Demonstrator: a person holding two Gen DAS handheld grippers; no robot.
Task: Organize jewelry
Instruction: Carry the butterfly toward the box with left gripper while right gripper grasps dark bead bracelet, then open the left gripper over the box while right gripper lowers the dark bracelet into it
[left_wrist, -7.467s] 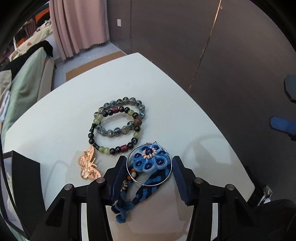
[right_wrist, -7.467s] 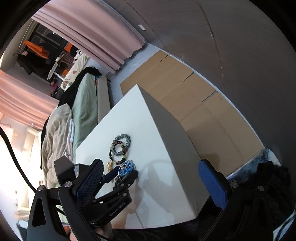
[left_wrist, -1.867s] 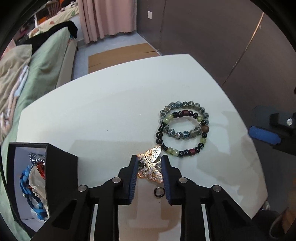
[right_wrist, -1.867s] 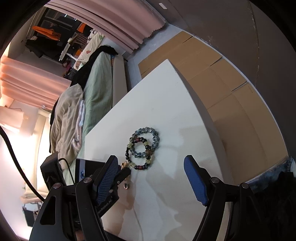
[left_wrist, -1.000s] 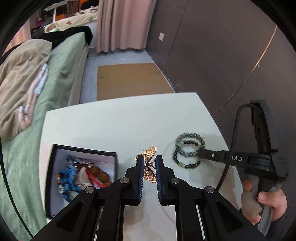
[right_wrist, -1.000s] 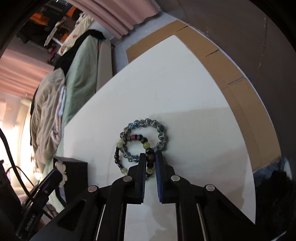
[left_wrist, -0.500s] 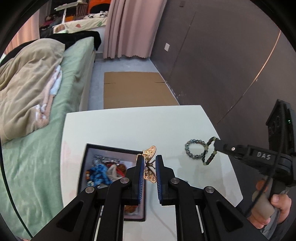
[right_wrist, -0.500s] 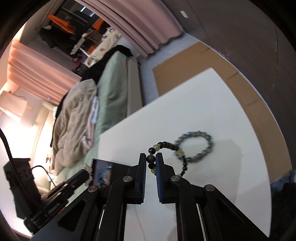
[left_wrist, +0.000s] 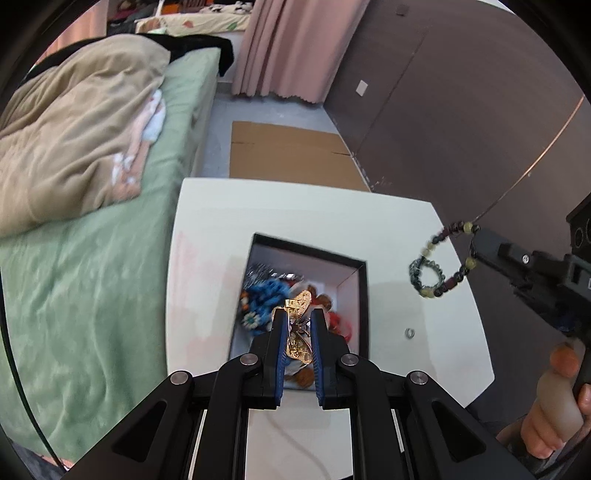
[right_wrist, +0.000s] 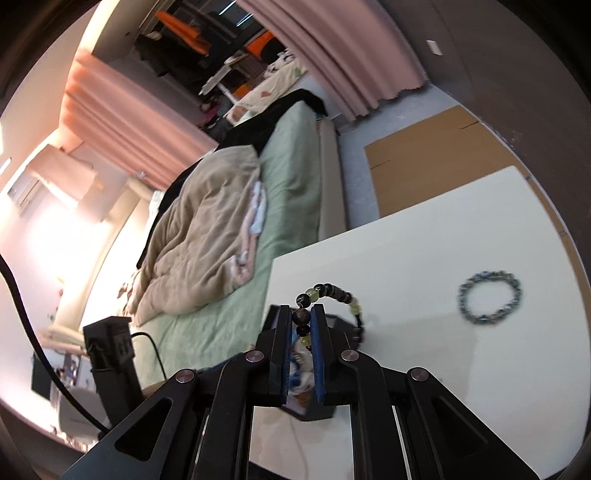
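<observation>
The left gripper (left_wrist: 298, 334) pinched a gold butterfly brooch (left_wrist: 298, 332) between its blue pads, long axis running straight out along the fingers, and hung directly over the open black jewelry box (left_wrist: 360, 295) near the table's (left_wrist: 207, 280) left edge, so the drop lay straight below its jaws. The right gripper (right_wrist: 302, 325) was pressed together on a mixed-bead bracelet (right_wrist: 332, 299), the loop dangling above the table's right edge; it was the farther of the two from the box. A grey-blue bead bracelet (right_wrist: 489, 297) lay flat near the right edge, and a small metal ring (left_wrist: 409, 333) rested just right of the box. No brand or writing could be read.
</observation>
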